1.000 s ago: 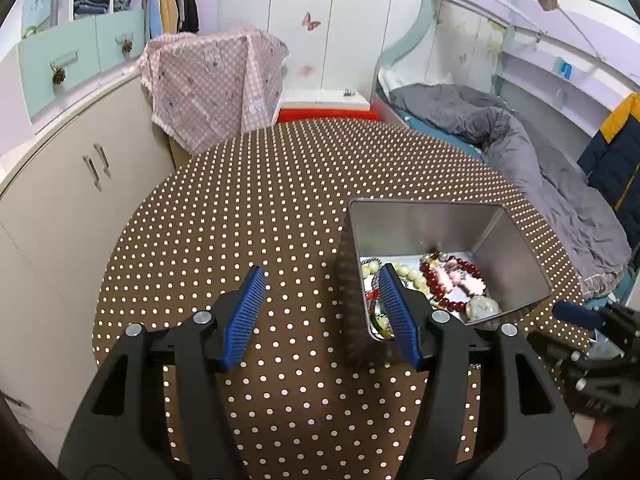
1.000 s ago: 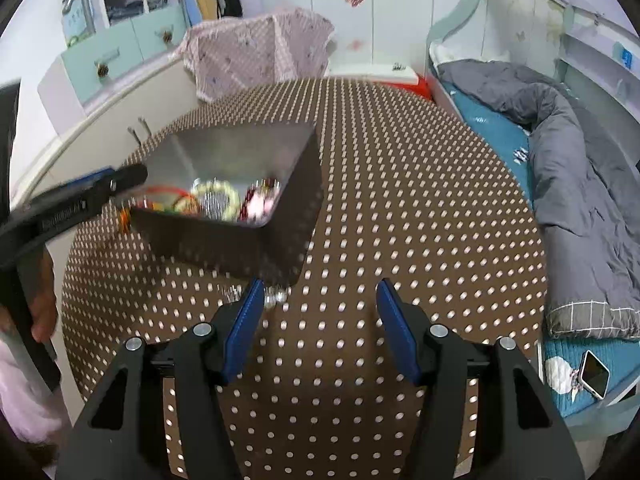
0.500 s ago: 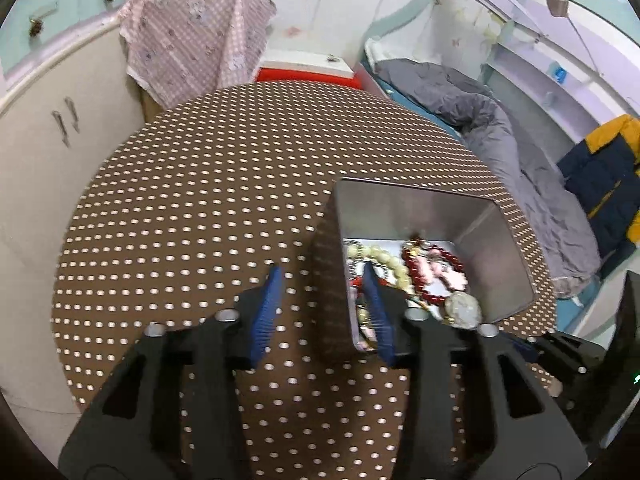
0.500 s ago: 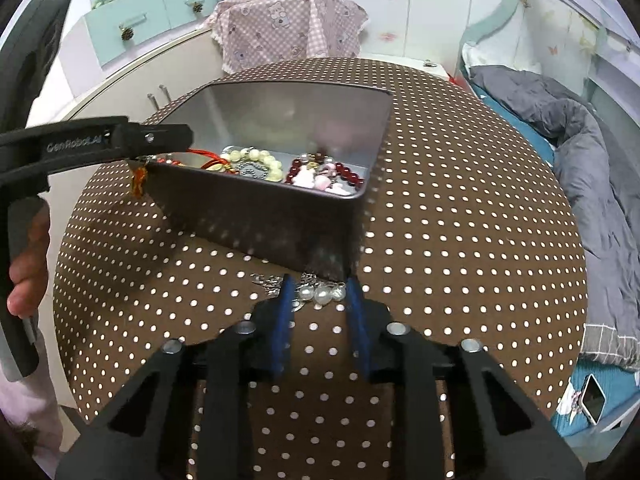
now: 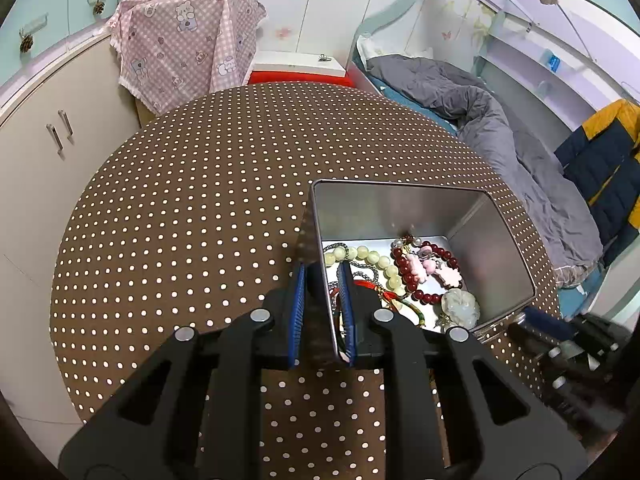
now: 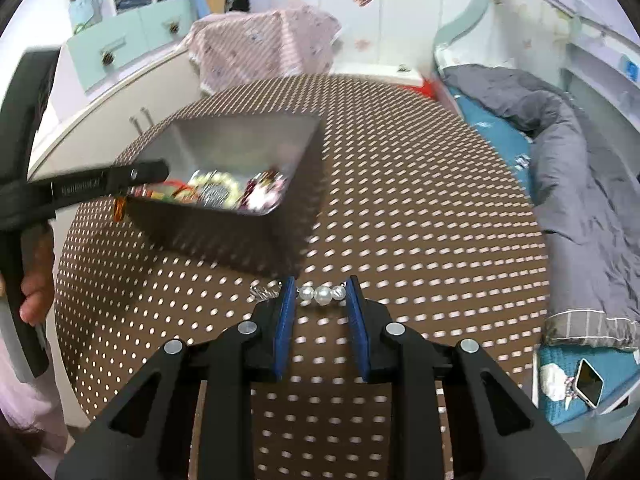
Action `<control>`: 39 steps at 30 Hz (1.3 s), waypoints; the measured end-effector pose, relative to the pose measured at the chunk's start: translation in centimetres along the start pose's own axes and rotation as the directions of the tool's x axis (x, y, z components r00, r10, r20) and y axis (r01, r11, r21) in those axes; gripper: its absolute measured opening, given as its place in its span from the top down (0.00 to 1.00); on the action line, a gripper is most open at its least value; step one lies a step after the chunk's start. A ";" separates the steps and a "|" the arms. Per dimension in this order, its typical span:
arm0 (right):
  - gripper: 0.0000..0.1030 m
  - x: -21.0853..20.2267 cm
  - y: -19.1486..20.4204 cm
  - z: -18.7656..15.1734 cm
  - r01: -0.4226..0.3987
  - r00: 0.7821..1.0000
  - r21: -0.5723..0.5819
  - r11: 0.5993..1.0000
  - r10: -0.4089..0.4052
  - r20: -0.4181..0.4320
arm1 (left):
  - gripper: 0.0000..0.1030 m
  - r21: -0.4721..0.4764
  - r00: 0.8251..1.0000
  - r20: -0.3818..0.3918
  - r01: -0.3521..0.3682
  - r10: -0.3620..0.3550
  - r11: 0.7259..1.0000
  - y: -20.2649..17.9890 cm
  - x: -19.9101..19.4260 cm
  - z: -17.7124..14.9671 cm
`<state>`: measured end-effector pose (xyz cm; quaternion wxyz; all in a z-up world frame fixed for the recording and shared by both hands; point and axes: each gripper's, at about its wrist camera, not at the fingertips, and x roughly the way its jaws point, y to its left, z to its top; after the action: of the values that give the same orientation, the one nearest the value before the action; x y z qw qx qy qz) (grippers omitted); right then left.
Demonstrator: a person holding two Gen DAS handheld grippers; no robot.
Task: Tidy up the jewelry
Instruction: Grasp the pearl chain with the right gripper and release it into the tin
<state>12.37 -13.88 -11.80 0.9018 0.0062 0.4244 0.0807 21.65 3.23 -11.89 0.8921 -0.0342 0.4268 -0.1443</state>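
Note:
An open metal tin (image 5: 400, 208) stands on the brown dotted tablecloth (image 5: 180, 220). It holds a pale bead bracelet (image 5: 372, 256), a dark red bead bracelet (image 5: 402, 270) and a jade pendant (image 5: 460, 306). My left gripper (image 5: 321, 266) straddles the tin's near left wall, jaws closing, pads pressed on that wall. The right wrist view is blurred and shows the left gripper (image 6: 148, 172) on the corner of the tin (image 6: 240, 140). My right gripper (image 6: 320, 280) is shut on a short pearl string (image 6: 322, 294), and a thin chain trails off to its left.
A person's hand (image 6: 36, 280) holds the left tool at the table's left edge. A cabinet (image 5: 40, 140) and a pink checked cloth (image 5: 180, 48) stand behind the table. A bed with a grey duvet (image 5: 480, 120) runs along the right. A phone (image 6: 588, 380) lies on it.
Both grippers' jaws narrowed. The left one slid over the tin's near wall and closed on it. The right one dropped to the pearl string beside the tin, closed on it and pulled back.

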 end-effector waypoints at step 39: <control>0.42 -2.4 2.6 7.7 -0.026 0.985 -0.087 0.996 0.041 0.170 | 0.83 0.007 1.000 0.002 -0.004 0.004 1.000 0.3 0.1 -0.1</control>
<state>16.40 -11.22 -4.89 0.9330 -0.0178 0.3412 0.1128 21.70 3.51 -12.13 0.8929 -0.0305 0.4255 -0.1440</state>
